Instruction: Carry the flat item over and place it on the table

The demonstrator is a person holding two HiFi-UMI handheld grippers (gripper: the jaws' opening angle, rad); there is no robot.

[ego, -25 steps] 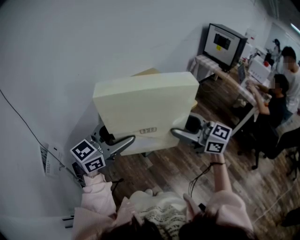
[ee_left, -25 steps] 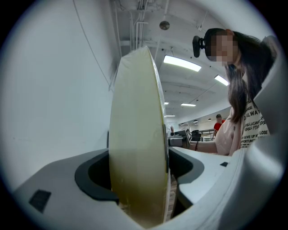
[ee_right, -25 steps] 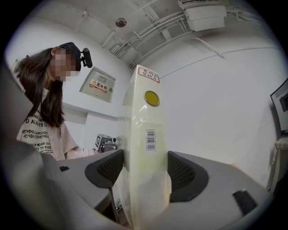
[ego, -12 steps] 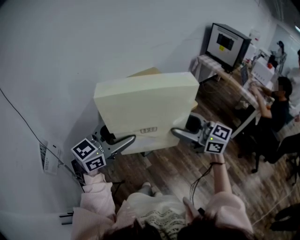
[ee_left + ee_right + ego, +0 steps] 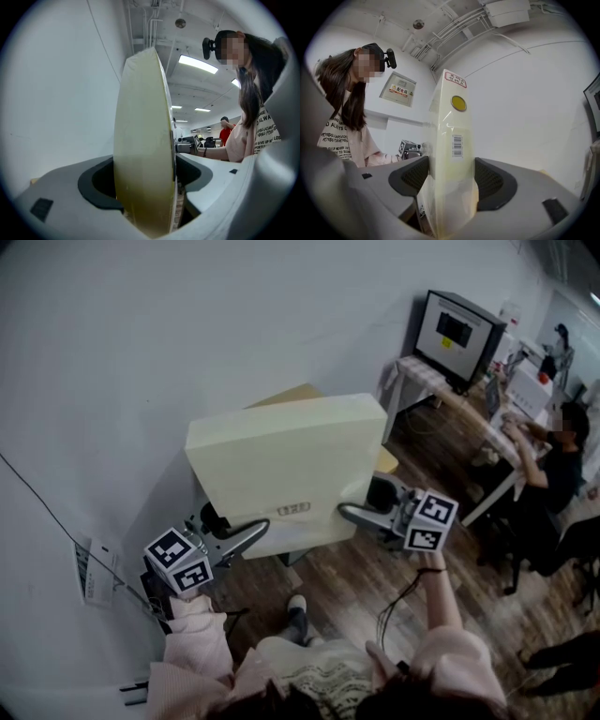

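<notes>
A pale yellow flat pad (image 5: 286,460) wrapped in clear film is held in the air, tilted up with its broad face toward the head camera. Its near edge is gripped at both lower corners. The left tongs (image 5: 246,532) are closed on that edge near the pad's left corner, and the left gripper view shows the tongs (image 5: 145,183) with the pad (image 5: 143,140) standing edge-on between the dark jaw linings, pressed from both sides. The right tongs (image 5: 352,514) clamp the same edge near the right corner. In the right gripper view these tongs (image 5: 450,183) squeeze the pad (image 5: 452,140) just below a barcode label (image 5: 457,146) and a round yellow sticker (image 5: 458,103). Behind the pad's far edge a tan bench (image 5: 292,394) peeks out, mostly covered by the pad. A white wall (image 5: 141,352) rises to the pad's left, close beside it, with a sheet of paper (image 5: 91,570) and a thin cable (image 5: 47,493) on it. Wooden floor (image 5: 347,577) lies below the pad. To the pad's right and well apart, a monitor (image 5: 455,329) stands on a second bench (image 5: 422,371), and a person (image 5: 562,446) sits at a desk beyond it.
</notes>
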